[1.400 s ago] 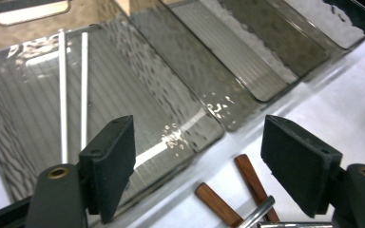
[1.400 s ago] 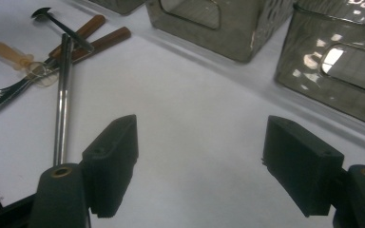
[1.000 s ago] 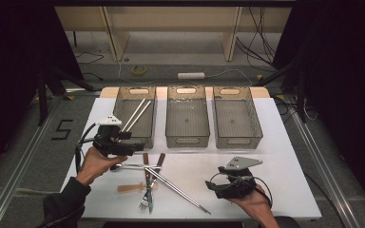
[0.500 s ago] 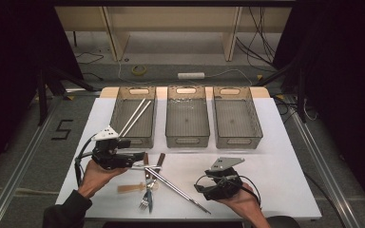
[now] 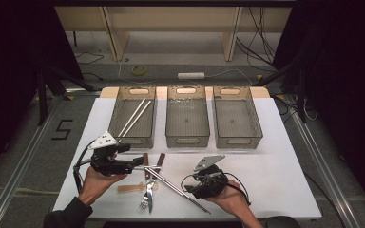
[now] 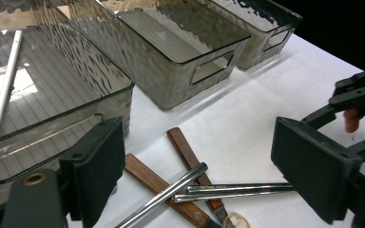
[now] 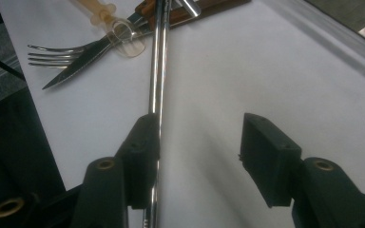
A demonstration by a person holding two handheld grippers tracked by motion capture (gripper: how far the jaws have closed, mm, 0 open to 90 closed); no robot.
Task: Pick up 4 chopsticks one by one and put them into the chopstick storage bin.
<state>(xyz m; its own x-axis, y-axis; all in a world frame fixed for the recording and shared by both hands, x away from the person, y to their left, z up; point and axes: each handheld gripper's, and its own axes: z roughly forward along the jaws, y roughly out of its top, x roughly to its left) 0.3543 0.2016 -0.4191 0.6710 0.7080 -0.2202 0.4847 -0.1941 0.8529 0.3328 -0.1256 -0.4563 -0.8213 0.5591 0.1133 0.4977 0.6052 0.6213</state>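
Left gripper (image 5: pixel 135 164) sat low over the white table (image 5: pixel 275 171), jaws wide apart and gripping nothing, aimed at the crossed cutlery pile. Right gripper (image 5: pixel 190 192) was near the front edge, jaws half open and just closing; the long shiny steel chopstick (image 5: pixel 178 186) ran along the inner face of one pad in the right gripper view (image 7: pixel 154 95), other pad clear of it, so not clamped yet. That chopstick lay diagonally, upper end in the pile, lower end close to the table's front edge. The right half of the table was bare, with plenty of room there. Three smoky clear plastic bins stood in a row at the far side: left bin (image 5: pixel 116 114) with two white chopsticks (image 5: pixel 134 117) leaning in it, middle bin (image 5: pixel 171 118), right bin (image 5: pixel 254 118). The left gripper was just beside the left bin's near wall, so clearance was tight there. The left gripper view showed two wooden-handled utensils (image 6: pixel 185 152) under a second pair of steel rods (image 6: pixel 237 190), detail lost from above, and the other gripper at far right. The right gripper view showed a steel fork (image 7: pixel 52 51), a knife blade (image 7: pixel 76 66) and a clear amber plastic spoon (image 7: pixel 119 33), crossing by the chopstick. The high view alone gave the table edges.
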